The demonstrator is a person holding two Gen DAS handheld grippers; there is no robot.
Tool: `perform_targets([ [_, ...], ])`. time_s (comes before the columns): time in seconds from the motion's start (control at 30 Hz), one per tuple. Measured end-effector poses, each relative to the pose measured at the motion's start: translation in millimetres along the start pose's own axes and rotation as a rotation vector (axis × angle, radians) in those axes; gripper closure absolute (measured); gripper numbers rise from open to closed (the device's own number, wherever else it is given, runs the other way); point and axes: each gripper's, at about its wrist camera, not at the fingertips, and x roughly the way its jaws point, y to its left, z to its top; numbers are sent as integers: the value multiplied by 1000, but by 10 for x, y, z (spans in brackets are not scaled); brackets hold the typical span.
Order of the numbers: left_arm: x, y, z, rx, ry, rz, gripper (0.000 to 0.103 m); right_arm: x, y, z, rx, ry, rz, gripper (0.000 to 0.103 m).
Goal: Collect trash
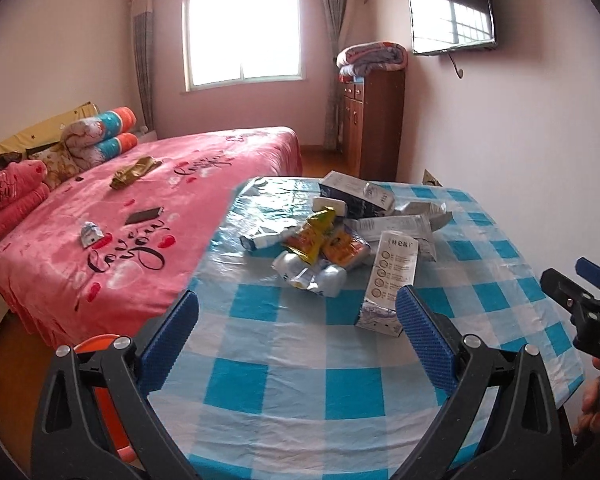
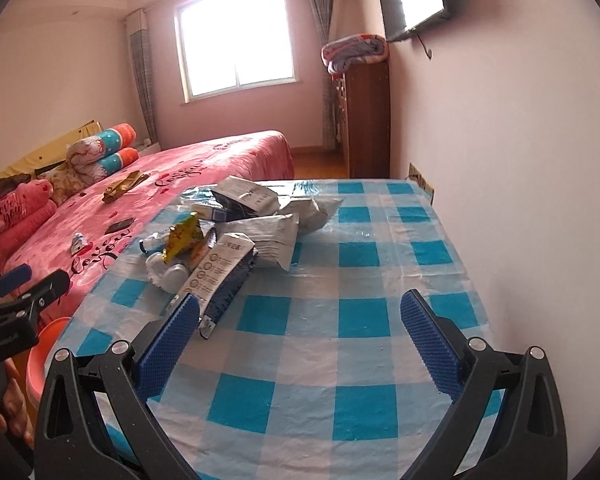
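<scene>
Trash (image 1: 336, 236) is lying in one loose heap on the checked table (image 1: 284, 376), toward its far left part, and everything below is placed from that heap. Left of the heap, on the pink bed (image 1: 148, 208), a gold wrapper (image 1: 134, 170), a dark phone (image 1: 144, 216) and a small crumpled packet (image 1: 89, 234) are lying well apart. In the heap's left part, a yellow snack bag (image 1: 314, 236) is resting on crushed clear plastic (image 1: 312, 274); both are looking light, soft and slippery, so I would be pinching a bunched fold rather than a flat face. On the heap's right, I am counting about three cartons, the nearest a tall white carton (image 1: 388, 280), looking light and fairly stiff, best taken across its narrow sides. Behind it, grey mailer bags (image 2: 268, 236), perhaps two, are looking limp; the exact count is unclear where things overlap. Nearer than the heap, the left gripper (image 1: 298, 308) is hovering spread wide and holding nothing, its right finger just beside the carton. Right of the heap, the right gripper (image 2: 300, 312) is likewise spread and empty over bare cloth.
</scene>
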Motion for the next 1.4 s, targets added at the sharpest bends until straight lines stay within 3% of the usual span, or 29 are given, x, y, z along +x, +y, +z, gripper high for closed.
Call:
perform_targets([
  [0.27,-157,72,40,-4,-29,17,4,-256,156,106,-43,-56,-47,4],
  [0.47,-202,90,20,-7,-28,22,4,-298,214,152,-53,-35,-56,4],
  [1.4,-72,166,-198,3,2,83,4,-246,257,101,-71,-70,19,4],
])
